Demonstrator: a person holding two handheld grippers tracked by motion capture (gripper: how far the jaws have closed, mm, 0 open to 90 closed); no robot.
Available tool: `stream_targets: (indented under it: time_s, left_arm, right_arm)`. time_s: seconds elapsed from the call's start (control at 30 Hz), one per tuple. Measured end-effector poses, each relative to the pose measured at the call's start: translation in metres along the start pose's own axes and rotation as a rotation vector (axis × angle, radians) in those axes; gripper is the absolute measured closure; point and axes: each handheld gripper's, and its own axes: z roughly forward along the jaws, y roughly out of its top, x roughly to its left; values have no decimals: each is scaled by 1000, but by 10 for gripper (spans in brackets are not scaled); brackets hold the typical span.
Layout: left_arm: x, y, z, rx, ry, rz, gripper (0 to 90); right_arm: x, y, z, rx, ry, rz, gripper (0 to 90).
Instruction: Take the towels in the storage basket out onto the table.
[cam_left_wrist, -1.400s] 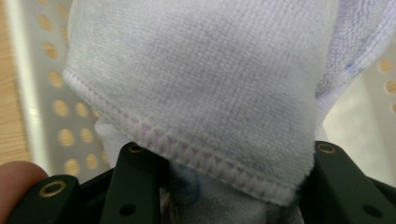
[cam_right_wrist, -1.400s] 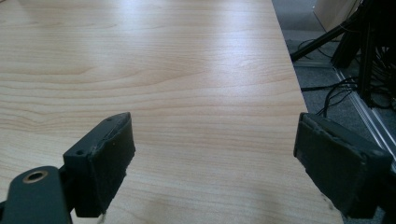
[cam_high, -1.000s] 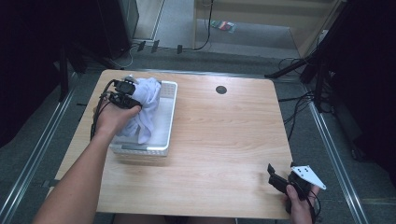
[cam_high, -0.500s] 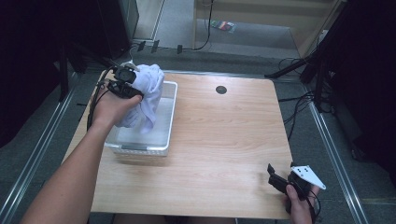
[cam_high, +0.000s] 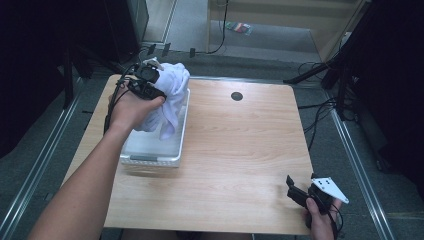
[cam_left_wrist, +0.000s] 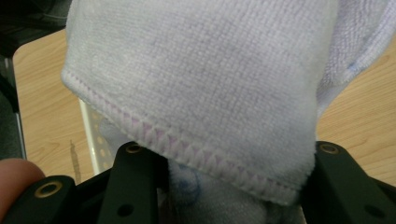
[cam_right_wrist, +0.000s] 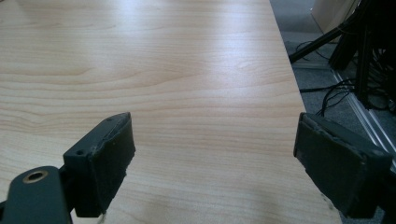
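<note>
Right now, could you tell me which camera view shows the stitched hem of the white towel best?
The left gripper view: the white towel hangs close before the lens, its purple-stitched hem running between the black jaws. The high view shows the whole bundle held by the left gripper above the basket, too small for stitching. The right gripper view shows bare table.

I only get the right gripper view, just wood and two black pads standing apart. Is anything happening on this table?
Observer: Yes. The left claw is shut on a white towel, holding it above a clear plastic bin.
Operator: Is the towel out of the bin?
Observer: Not fully; its lower folds hang inside.
Operator: Where is my claw?
Observer: The right claw sits open at the table's near right corner, far from the bin.
</note>
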Motion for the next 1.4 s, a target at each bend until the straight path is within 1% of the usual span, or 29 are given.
stream_targets:
  time_s: [0.07, 0.13, 0.2, 0.23, 0.43, 0.57, 0.63, 0.67, 0.7, 0.77, 0.83, 0.97, 1.23, 1.3, 1.4]
  left_arm:
    - [-5, 2, 1, -1, -7, -1, 543]
    - [-14, 6, 2, 4, -15, 12, 543]
    - [-20, 9, 3, 5, -21, 24, 543]
    - [-26, 12, 3, 2, -26, 31, 543]
    - [-51, 21, 7, -2, -47, 62, 542]
    - [-66, 26, 11, 2, -58, 85, 541]
    - [-72, 28, 12, -4, -65, 87, 541]
    - [-76, 30, 13, -4, -75, 86, 541]
    - [-80, 31, 14, -2, -81, 93, 541]
    - [-86, 33, 16, 0, -85, 96, 540]
    - [-93, 34, 20, 2, -94, 108, 540]
    - [-108, 36, 28, 5, -109, 114, 539]
    - [-134, 38, 44, 25, -148, 144, 536]
    - [-141, 37, 50, 29, -162, 141, 534]
    - [-148, 36, 57, 38, -180, 144, 534]
  right_arm:
    - [0, 0, 0, 1, -2, 0, 126]
    - [0, 0, 0, -1, 2, -1, 126]
    - [-1, 0, 0, -1, 4, -1, 126]
    - [-1, 0, 0, -1, 4, 0, 126]
    - [-1, 0, 0, 2, 4, 6, 126]
    - [-1, 0, 0, 2, 7, 8, 126]
    - [-1, 0, 0, 1, 8, 9, 126]
    - [-1, 0, 0, 1, 9, 9, 126]
    - [-1, 0, 0, 1, 9, 10, 126]
    - [-1, 0, 0, 1, 9, 10, 126]
    - [-1, 0, 0, 1, 11, 10, 126]
    - [-1, 0, 0, 0, 11, 11, 126]
    - [-2, 0, 0, -2, 14, 19, 127]
    - [-2, 0, 0, -1, 14, 21, 126]
    - [-2, 0, 0, -3, 15, 15, 127]
